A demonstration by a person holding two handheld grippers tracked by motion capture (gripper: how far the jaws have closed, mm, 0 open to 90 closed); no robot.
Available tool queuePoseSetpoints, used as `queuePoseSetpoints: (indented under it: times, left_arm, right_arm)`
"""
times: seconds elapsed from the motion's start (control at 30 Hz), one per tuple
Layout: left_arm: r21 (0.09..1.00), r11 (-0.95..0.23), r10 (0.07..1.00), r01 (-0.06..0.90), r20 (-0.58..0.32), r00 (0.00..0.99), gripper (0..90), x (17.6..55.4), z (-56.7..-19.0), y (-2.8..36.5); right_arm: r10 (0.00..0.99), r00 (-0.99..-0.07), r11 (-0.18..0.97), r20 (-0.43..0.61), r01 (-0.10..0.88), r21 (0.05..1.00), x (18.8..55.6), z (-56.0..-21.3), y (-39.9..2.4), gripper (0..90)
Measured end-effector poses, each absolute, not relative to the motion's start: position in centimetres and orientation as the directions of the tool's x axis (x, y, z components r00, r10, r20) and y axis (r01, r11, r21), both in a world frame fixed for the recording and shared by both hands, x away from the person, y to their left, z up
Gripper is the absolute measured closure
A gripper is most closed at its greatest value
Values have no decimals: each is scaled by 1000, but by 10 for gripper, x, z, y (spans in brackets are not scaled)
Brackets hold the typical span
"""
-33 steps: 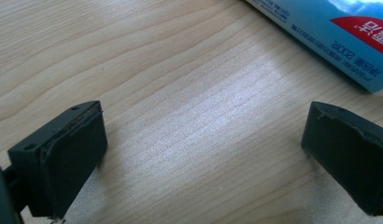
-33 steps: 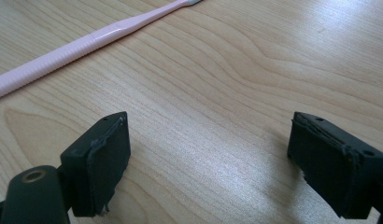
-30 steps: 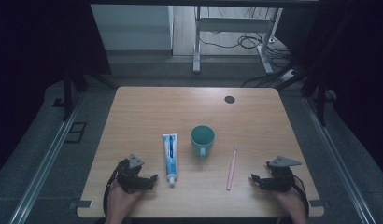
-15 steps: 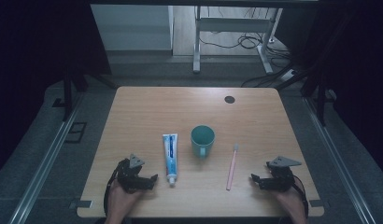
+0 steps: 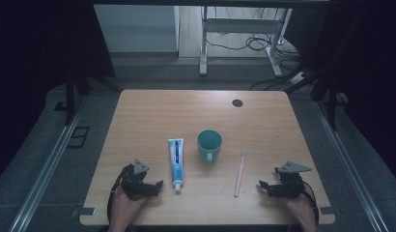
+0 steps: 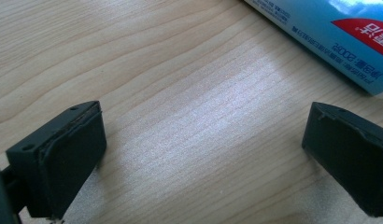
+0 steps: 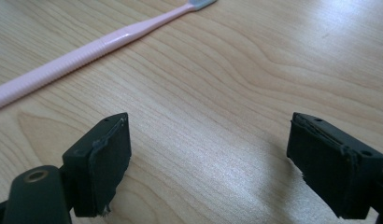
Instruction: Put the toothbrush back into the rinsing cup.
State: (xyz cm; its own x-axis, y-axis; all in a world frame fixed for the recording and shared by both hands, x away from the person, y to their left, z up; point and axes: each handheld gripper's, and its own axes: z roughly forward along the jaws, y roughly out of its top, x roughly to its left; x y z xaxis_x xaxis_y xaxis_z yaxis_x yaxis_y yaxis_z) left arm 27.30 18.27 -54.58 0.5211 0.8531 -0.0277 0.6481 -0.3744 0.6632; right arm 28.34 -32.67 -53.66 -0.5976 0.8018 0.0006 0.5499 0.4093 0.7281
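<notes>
Nothing has moved since the earlier frames: both hands and all three items sit exactly where they were on the pale wooden table (image 5: 152,111), whose top has a fine straight grain and rounded corners.

Taking the teal ceramic mug (image 5: 209,145) as my landmark, I start at the far left. My left gripper (image 5: 155,187), a black two-jaw tool topped by a grey three-cornered plate, rests low on the wood near the front edge, well to the left of the mug and closer to me. The hand cradles it from behind, jaws pointing toward the centre. In the left gripper view its matte rubbery pads (image 6: 73,154) stand wide apart with bare wood between them.

Just beside that gripper, left of the mug, lies the white and blue plastic toothpaste tube (image 5: 176,162), flat, cap toward me.

The mug stands upright, handle toward me; I cannot tell what, if anything, is inside.

Right of the mug lies the slim pink plastic toothbrush (image 5: 240,171), ribbed along its handle, its bristle head away from me.

Furthest right, my right gripper (image 5: 262,186) rests on the wood just beside the toothbrush, jaws spread wide over bare tabletop, gripping nothing.
</notes>
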Motion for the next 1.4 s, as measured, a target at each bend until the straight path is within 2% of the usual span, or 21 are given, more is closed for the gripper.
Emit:
queuePoseSetpoints:
  times: [0.4, 0.73, 0.97, 1.0, 1.07, 1.13, 1.4]
  left_arm:
    - [663, -375, 853, 648, -27, 521, 0, 273, -546, 183]
    - [663, -374, 853, 648, -28, 521, 0, 273, -546, 183]
    - [663, -373, 854, 649, -28, 520, 0, 273, -546, 183]
    - [663, -374, 854, 648, -28, 520, 0, 273, -546, 183]
    - [663, -374, 853, 648, -28, 521, 0, 273, -546, 183]
    - [663, -374, 853, 648, -28, 521, 0, 273, -546, 183]
    - [663, -373, 854, 649, -27, 519, 0, 273, -546, 182]
  right_arm:
    - [796, -605, 404, 24, 561, 722, 282, -531, -327, 192]
    - [775, -629, 408, 59, 569, 714, 282, -525, -321, 299]
    - [754, -653, 426, 64, 561, 709, 282, -521, -315, 413]
    - [745, -663, 432, 71, 560, 707, 282, -520, -312, 468]
    - [743, -665, 432, 74, 561, 706, 282, -519, -311, 486]
    - [734, -675, 443, 73, 558, 702, 283, -518, -307, 572]
    - [696, -711, 460, 96, 545, 701, 284, -515, -295, 783]
